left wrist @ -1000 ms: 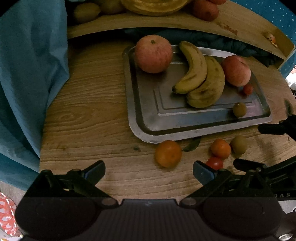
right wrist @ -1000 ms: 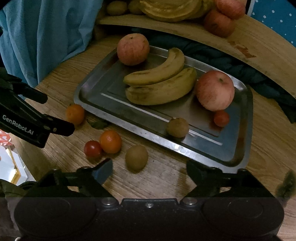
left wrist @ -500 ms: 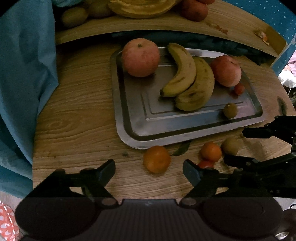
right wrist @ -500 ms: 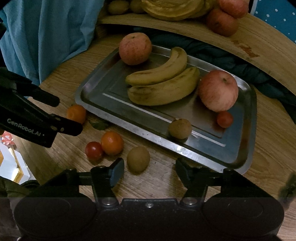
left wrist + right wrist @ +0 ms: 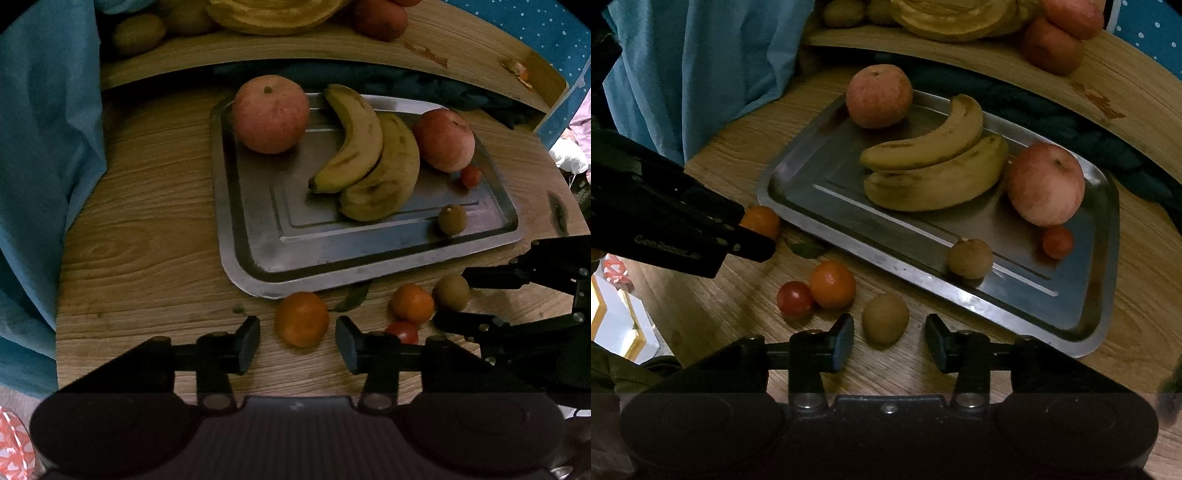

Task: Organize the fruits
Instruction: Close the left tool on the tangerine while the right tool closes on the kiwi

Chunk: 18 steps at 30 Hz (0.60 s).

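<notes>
Wood-grain bench (image 5: 147,236) fills both views, with a blue cloth (image 5: 44,147) hanging at the left edge and a metal tray (image 5: 258,236) lying across the middle. On the tray sit two apples, two bananas (image 5: 365,162), a small red fruit and a small brown one.

Over the last second both tools have dropped closer to the loose fruit lying in front of the tray, and their fingers have narrowed from a wide spread to a tighter gap. The left gripper (image 5: 297,343) now has the orange (image 5: 302,319) centred just ahead of its fingers, which stand apart and do not touch it. The right gripper (image 5: 889,341) likewise brackets the kiwi (image 5: 885,317), fingers apart, nothing clamped. A second orange (image 5: 833,284) and a cherry tomato (image 5: 794,298) wait just left of the kiwi in the right wrist view.

That reads as two grasps lined up at once. Four pieces remain off the tray, so the sorting looks roughly half finished.
</notes>
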Available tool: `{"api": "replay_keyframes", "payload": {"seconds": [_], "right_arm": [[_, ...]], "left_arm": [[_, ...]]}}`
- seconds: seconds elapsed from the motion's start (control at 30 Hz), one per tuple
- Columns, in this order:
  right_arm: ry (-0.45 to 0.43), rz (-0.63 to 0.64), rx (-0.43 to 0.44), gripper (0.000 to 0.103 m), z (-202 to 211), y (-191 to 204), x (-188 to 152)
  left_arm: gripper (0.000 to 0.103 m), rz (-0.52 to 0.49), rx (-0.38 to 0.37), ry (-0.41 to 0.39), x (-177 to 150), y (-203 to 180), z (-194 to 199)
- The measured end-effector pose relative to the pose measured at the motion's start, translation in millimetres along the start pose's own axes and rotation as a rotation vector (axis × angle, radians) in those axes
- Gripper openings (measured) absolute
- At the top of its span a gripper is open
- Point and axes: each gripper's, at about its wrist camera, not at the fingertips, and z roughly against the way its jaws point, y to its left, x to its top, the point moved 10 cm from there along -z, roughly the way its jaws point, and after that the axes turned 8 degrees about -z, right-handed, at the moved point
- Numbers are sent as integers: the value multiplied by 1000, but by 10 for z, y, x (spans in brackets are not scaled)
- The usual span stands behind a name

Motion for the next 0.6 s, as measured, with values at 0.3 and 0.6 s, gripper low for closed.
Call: {"api": "replay_keyframes", "payload": {"seconds": [0.3, 0.6], "right_arm": [[-8, 2, 18, 31, -3, 16, 12], [-8, 8, 31, 29, 11, 39, 3]], "left_arm": [[35, 0, -7, 1, 10, -20, -8], [34, 3, -22, -4, -11, -48, 26]]}}
